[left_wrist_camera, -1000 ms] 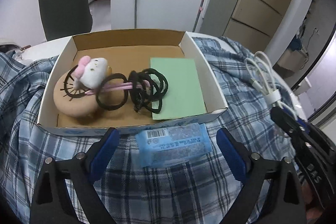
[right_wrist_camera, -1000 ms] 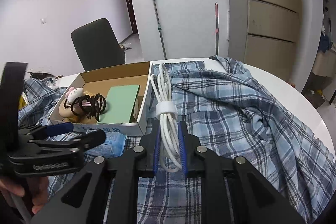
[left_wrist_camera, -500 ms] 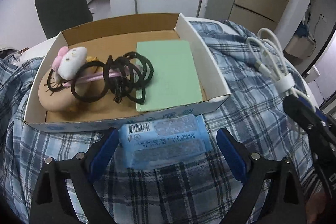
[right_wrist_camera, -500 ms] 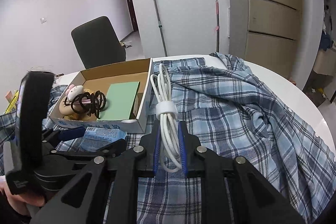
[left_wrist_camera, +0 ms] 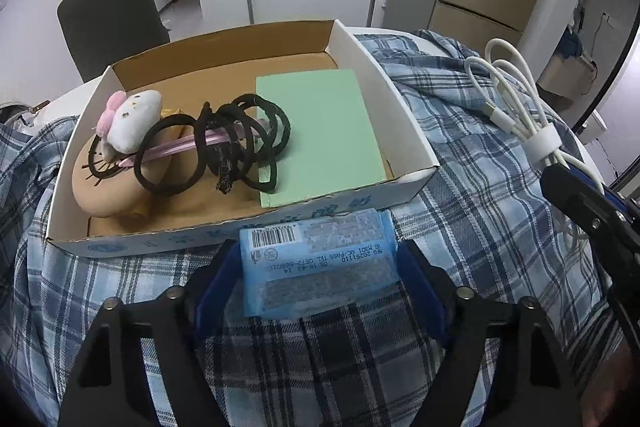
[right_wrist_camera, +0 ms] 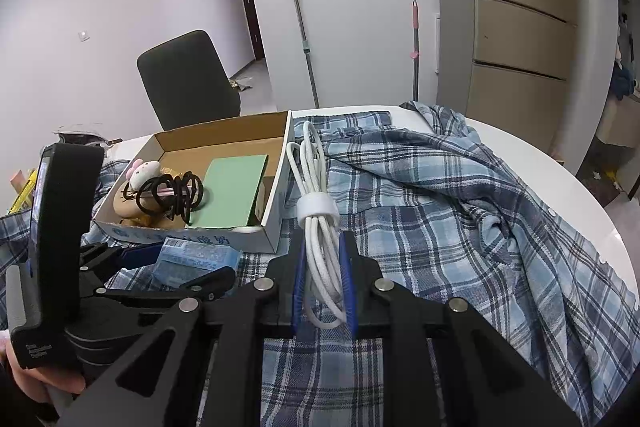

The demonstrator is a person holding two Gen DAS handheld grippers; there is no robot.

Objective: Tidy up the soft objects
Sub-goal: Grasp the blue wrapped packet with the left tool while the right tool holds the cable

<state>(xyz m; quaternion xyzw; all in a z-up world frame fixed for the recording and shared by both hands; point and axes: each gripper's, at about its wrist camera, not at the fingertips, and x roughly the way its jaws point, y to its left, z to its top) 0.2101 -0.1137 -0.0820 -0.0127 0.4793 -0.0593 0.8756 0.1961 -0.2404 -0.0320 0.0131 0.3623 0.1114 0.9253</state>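
Tissue pack (left_wrist_camera: 318, 263) against box (left_wrist_camera: 404, 131) front wall, between left hand-held gripper (left_wrist_camera: 320, 279) pads.

Shirt (right_wrist_camera: 460, 211) is soft woven plaid cloth; box (left_wrist_camera: 404, 111) matt cardboard; tissue pack (left_wrist_camera: 320, 263) glossy plastic film; cable (right_wrist_camera: 320, 227) smooth, probably rubbery plastic.

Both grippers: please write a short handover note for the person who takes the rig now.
Left gripper: fingers closed on the blue tissue pack, which sits on the plaid shirt just in front of the cardboard box.
Right gripper: shut on the coiled white cable, held beside the box's right wall.
Done: plush toy, black hair ties and green pad are in the box.
Left: probably put the tissue pack and the cable in the box; the shirt is still spread out.
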